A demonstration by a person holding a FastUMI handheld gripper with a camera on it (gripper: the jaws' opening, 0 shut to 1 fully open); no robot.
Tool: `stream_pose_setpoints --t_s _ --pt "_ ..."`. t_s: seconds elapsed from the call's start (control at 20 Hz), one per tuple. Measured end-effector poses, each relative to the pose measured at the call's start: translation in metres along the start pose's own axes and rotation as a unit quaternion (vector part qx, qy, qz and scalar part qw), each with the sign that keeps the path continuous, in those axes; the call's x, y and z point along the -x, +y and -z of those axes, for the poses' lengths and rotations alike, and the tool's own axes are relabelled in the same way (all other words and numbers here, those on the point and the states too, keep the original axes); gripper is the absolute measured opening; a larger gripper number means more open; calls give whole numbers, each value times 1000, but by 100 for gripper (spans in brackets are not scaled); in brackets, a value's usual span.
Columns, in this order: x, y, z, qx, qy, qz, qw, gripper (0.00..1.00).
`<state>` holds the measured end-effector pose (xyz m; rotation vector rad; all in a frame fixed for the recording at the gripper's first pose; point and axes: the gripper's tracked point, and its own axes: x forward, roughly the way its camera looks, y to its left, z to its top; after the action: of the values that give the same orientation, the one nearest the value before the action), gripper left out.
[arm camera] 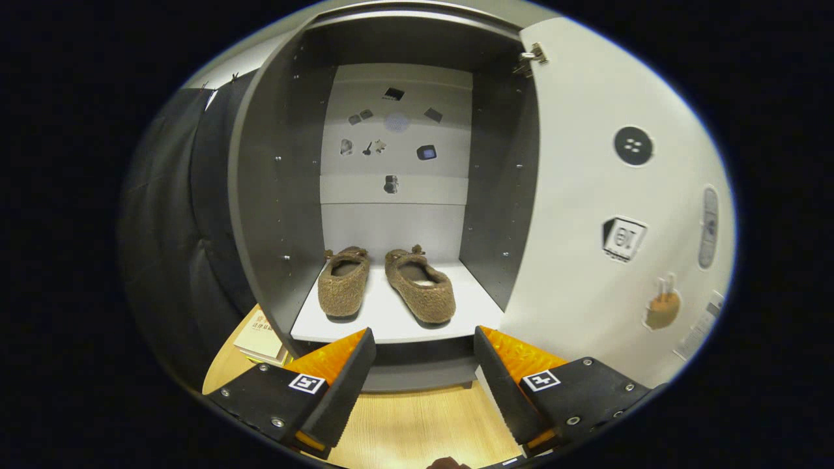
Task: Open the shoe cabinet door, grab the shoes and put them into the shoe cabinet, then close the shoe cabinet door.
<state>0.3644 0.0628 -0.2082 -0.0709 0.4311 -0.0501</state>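
Two brown fuzzy shoes stand side by side on the white shelf [391, 319] inside the shoe cabinet [273, 215]: the left shoe [343, 283] and the right shoe [420, 286], heels toward me. The cabinet door [606, 215] is swung open to the right of the shelf, with its hinge [533, 57] at the top. My gripper [423, 342] is open, with nothing between its fingers. It sits just in front of the shelf's front edge, a short way back from the shoes.
A wooden table top [417, 423] lies under the fingers and the cabinet. A book [260, 335] lies on it left of the cabinet's base. Stickers dot the cabinet's back wall [396, 130] and the open door. Black cloth [176, 228] hangs to the left.
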Motion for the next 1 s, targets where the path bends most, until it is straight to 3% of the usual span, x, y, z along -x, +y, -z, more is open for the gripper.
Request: stream_pose_setpoints --t_s 0.65,1.0 --pt "168 -101 37 -23 -46 -62 997 95" --pt "202 -175 50 -42 -67 -66 995 95"
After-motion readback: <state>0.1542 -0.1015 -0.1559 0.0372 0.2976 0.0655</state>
